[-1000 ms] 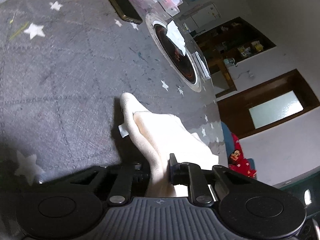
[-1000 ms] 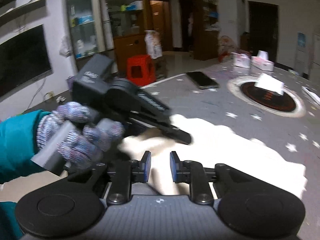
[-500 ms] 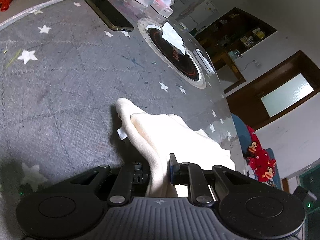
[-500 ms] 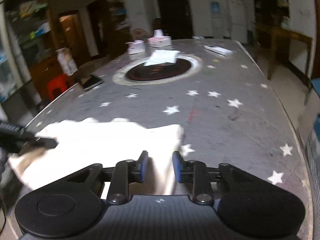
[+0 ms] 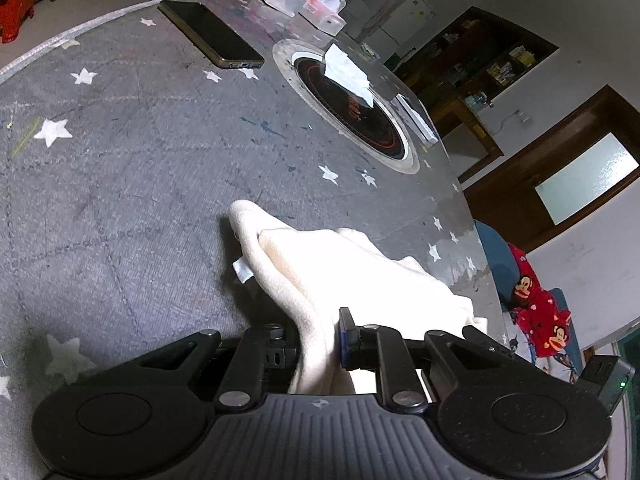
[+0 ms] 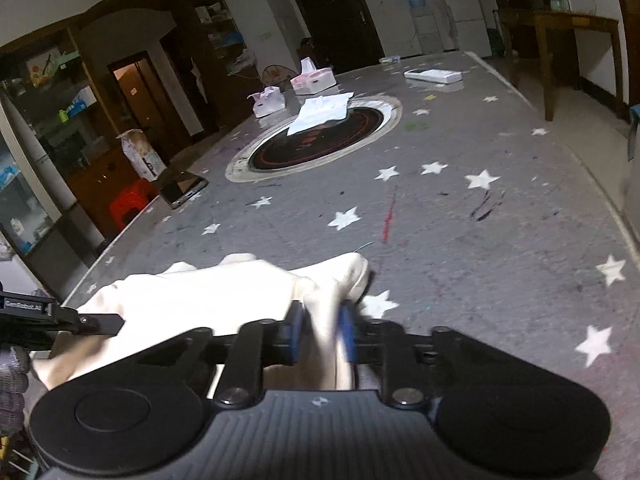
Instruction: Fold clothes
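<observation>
A cream-white garment (image 5: 320, 264) lies bunched on the grey star-patterned table cover (image 5: 120, 168). My left gripper (image 5: 316, 336) is shut on one edge of it, cloth running up between the fingers. The garment also shows in the right wrist view (image 6: 208, 292). My right gripper (image 6: 322, 328) is shut on its near right corner, cloth pinched between the blue pads. The left gripper's finger (image 6: 80, 322) reaches in from the left edge of that view, at the garment's other end.
A black phone (image 5: 210, 34) lies at the far left of the table. A round black hotplate (image 6: 316, 140) with a white tissue (image 6: 322, 110) sits mid-table. Two tissue boxes (image 6: 292, 88) and a white flat box (image 6: 434, 75) stand beyond. The table edge runs on the right.
My right gripper swung from facing the left hand to the garment's right corner and closed on it. The left gripper kept its hold and tilted slightly.
</observation>
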